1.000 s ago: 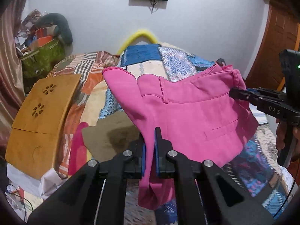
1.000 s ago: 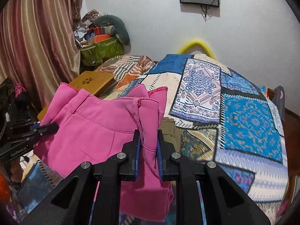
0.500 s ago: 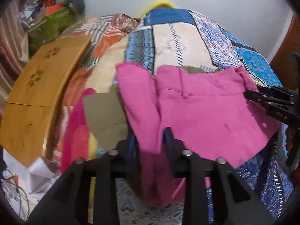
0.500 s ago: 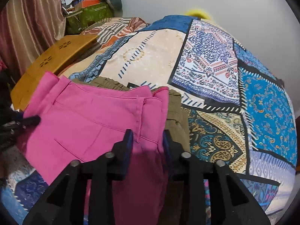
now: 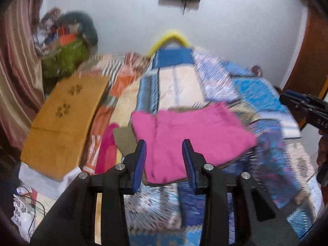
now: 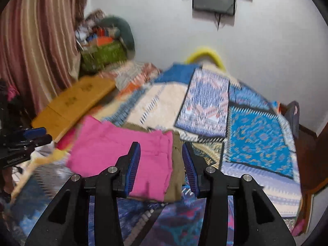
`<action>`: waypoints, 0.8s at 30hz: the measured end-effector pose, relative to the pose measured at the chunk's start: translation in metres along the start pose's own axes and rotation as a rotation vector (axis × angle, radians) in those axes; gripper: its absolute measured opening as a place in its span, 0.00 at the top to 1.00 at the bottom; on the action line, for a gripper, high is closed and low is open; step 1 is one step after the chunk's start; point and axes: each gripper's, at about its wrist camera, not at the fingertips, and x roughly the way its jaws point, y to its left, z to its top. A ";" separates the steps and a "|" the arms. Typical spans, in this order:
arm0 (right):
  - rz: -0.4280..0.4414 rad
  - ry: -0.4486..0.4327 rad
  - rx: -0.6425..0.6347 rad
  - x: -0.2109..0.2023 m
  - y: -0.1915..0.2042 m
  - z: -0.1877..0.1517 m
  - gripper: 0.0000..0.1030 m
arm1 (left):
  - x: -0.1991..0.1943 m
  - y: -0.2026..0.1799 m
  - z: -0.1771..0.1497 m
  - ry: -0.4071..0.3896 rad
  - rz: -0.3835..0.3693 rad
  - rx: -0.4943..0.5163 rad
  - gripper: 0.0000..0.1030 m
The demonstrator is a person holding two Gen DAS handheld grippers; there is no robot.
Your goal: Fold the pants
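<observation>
The pink pants (image 5: 190, 135) are laid folded on the bed (image 6: 260, 137), on top of a brown garment (image 6: 177, 164), with the fingers of the left gripper (image 5: 164, 160) and the right gripper (image 6: 161, 162) spread wide and nothing held. The cloth is judged soft, light and limp, best pinched at corners or the folded edge. On the right gripper, seen from the left, only "DAS" can be read.

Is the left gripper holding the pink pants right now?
No: the left gripper stands open with its blue pads apart, and the pink pants lie on the bed beyond it, unheld.
</observation>
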 end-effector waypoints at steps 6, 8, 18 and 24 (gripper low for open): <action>0.063 -0.170 0.014 -0.107 0.026 0.002 0.63 | -0.121 -0.044 0.002 -0.196 -0.037 0.027 0.65; 0.081 -0.223 0.010 -0.139 0.036 -0.001 0.63 | -0.160 -0.056 -0.004 -0.257 -0.052 0.028 0.65; 0.068 -0.457 -0.019 -0.254 0.088 -0.042 0.45 | -0.295 -0.084 -0.055 -0.501 0.009 0.047 0.46; 0.049 -0.513 -0.023 -0.267 0.103 -0.059 0.23 | -0.325 -0.090 -0.081 -0.549 0.009 0.038 0.21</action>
